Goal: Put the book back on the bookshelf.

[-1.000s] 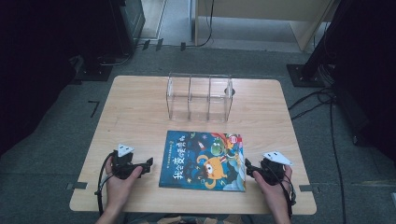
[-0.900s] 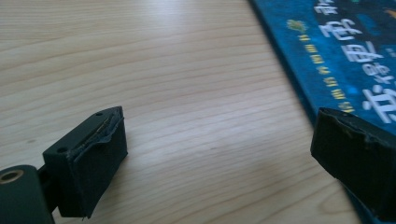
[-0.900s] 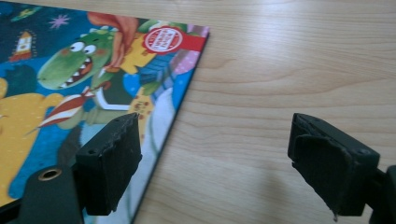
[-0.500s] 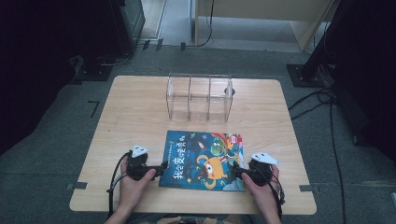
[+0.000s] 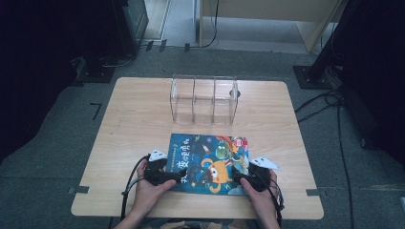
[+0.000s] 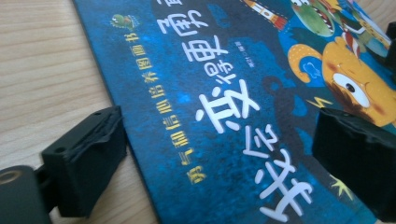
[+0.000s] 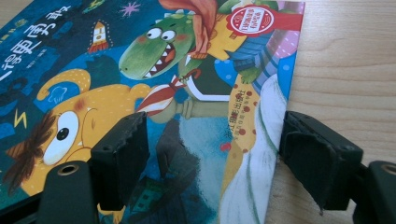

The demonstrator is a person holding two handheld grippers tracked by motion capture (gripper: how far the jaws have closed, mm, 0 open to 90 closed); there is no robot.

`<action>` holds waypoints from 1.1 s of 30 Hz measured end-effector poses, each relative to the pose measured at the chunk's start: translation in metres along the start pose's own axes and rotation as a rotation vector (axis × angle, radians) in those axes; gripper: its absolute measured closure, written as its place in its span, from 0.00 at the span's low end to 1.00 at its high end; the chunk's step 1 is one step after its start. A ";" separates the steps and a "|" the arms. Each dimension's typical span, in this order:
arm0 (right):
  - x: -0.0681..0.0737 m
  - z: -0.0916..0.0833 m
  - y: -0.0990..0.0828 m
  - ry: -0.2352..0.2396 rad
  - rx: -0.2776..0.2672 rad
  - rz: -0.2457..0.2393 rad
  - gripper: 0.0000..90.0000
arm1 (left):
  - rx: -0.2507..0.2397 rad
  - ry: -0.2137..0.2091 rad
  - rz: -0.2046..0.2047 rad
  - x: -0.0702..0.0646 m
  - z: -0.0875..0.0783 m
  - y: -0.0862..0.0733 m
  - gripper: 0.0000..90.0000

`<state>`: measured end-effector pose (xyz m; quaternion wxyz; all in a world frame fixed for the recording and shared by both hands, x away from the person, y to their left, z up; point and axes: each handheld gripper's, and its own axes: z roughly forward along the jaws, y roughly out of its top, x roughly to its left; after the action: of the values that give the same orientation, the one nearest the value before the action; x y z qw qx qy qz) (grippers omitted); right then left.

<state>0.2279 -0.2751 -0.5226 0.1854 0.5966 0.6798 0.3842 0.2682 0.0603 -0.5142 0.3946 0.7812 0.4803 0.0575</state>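
Tools (image 5: pixel 180 177) (image 5: pixel 237 177) open astride picture book (image 5: pixel 210 160) edges; clear organiser (image 5: pixel 204 100) up high

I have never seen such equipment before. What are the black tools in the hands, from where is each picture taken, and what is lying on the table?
A person sits at a wooden table and holds a hand tool with two black jaws in each hand: the left gripper and the right gripper. The high view looks down from above. Each of the other two views comes from a camera riding on one gripper, looking along its jaws. On the table lie a colourful picture book and, behind it, a clear plastic organiser with compartments. Each gripper straddles a side edge of the book, one jaw over the cover, one beside it. The right jaws have just been closing. Nothing is lifted yet.
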 end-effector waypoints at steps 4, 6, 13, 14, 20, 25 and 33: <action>-0.001 -0.001 -0.001 -0.012 -0.024 0.040 0.36 | 0.005 -0.015 -0.012 0.002 -0.001 0.001 0.04; -0.007 -0.003 -0.002 0.007 -0.039 0.094 0.41 | -0.004 -0.050 -0.068 0.009 -0.004 0.003 0.07; -0.022 -0.008 0.000 0.091 -0.062 0.224 0.52 | -0.031 -0.150 -0.220 0.032 -0.008 0.006 0.21; -0.024 -0.008 0.000 0.087 -0.060 0.236 0.57 | -0.031 -0.150 -0.220 0.032 -0.008 0.006 0.23; -0.037 -0.006 0.001 0.148 -0.055 0.331 0.61 | -0.034 -0.170 -0.249 0.038 -0.008 0.006 0.28; -0.046 -0.003 0.003 0.186 -0.052 0.410 0.62 | -0.037 -0.187 -0.265 0.041 -0.009 0.005 0.32; -0.064 0.002 0.005 0.272 -0.029 0.498 0.71 | -0.043 -0.190 -0.271 0.042 -0.009 0.005 0.33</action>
<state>0.2468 -0.3353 -0.5334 0.0006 0.6855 0.5253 0.5041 0.2901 0.0974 -0.5171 0.4592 0.7025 0.5404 -0.0602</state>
